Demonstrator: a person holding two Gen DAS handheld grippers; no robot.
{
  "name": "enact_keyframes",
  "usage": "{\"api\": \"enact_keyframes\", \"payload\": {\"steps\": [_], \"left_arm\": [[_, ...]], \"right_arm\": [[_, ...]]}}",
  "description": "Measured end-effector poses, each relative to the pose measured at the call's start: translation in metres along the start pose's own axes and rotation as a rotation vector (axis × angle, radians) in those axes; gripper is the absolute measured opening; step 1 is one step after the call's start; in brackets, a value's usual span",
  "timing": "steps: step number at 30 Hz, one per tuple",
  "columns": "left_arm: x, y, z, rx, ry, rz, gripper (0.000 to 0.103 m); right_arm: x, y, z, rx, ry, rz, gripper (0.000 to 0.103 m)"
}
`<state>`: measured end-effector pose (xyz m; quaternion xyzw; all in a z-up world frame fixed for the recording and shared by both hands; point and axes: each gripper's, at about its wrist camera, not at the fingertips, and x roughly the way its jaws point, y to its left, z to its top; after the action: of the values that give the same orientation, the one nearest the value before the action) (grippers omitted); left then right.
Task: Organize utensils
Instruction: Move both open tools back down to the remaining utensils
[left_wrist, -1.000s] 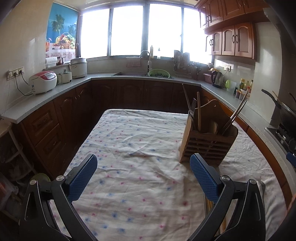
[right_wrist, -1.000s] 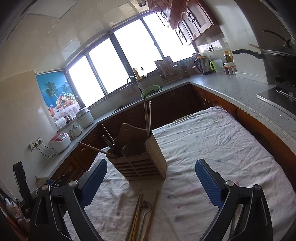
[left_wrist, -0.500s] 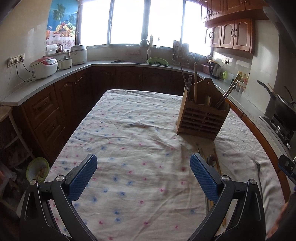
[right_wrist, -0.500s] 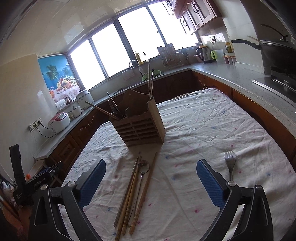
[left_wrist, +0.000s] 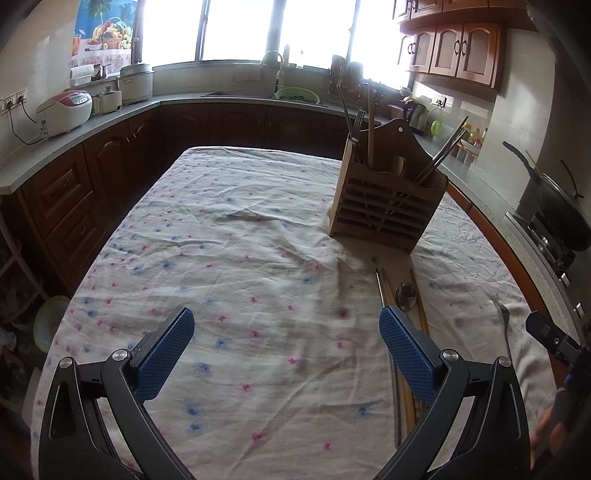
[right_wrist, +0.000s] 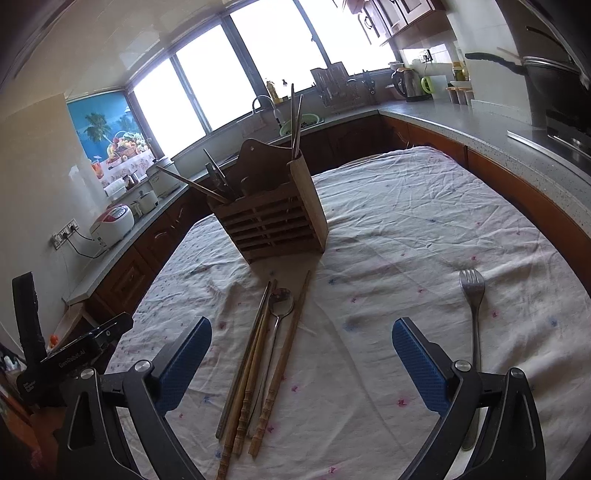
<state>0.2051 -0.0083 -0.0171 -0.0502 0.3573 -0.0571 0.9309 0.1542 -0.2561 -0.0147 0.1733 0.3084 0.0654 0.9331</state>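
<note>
Right gripper (right_wrist: 301, 363): spread wide, empty, poised above the cloth. Between its fingers, on the bench (right_wrist: 424, 221): bundle of chopsticks (right_wrist: 258, 365) with a spoon (right_wrist: 280, 299) among them, all lying flat, tips toward the holder. Fork (right_wrist: 472, 295) flat just beside the right finger, apart from the bundle.

Left gripper (left_wrist: 286, 354): likewise spread, empty, over bare cloth; same bundle partly hidden behind its right finger.

Beyond: wooden holder (right_wrist: 273, 225) upright near the bench's middle, already carrying several chopsticks and other pieces in its compartments.

Change over the last second: both views pulled back and tilted down. Holder now farther off; loose pieces, earlier cut off at the frame edge, now fully in the right view, fork newly visible.

Meaning: sorting partly done. Probably lining up a next pick; bundle sits centred under the right gripper. Tight bundling may make a single-piece pick awkward.
</note>
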Motion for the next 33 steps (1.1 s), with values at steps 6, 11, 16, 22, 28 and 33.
{"api": "enact_keyframes", "payload": {"steps": [6, 11, 16, 22, 28, 33], "left_arm": [[0.032, -0.018, 0.009, 0.032, 0.077, -0.065, 0.102], [0.067, -0.039, 0.021, 0.095, 0.137, -0.074, 0.096], [0.104, -0.065, 0.031, 0.153, 0.176, -0.057, 0.094], [0.140, -0.097, 0.030, 0.284, 0.210, 0.031, 0.087], [0.157, -0.108, 0.016, 0.363, 0.235, 0.074, 0.085], [0.150, -0.075, 0.017, 0.353, 0.234, 0.147, 0.084]], "right_arm": [[0.016, -0.005, 0.008, 0.004, 0.032, 0.007, 0.100], [0.032, -0.017, 0.017, 0.053, 0.054, 0.012, 0.100], [0.039, -0.027, 0.024, 0.077, 0.049, -0.008, 0.100], [0.044, -0.041, 0.032, 0.114, 0.043, -0.025, 0.100], [0.054, -0.048, 0.040, 0.134, 0.043, -0.027, 0.100], [0.065, -0.040, 0.045, 0.113, 0.055, -0.014, 0.100]]}}
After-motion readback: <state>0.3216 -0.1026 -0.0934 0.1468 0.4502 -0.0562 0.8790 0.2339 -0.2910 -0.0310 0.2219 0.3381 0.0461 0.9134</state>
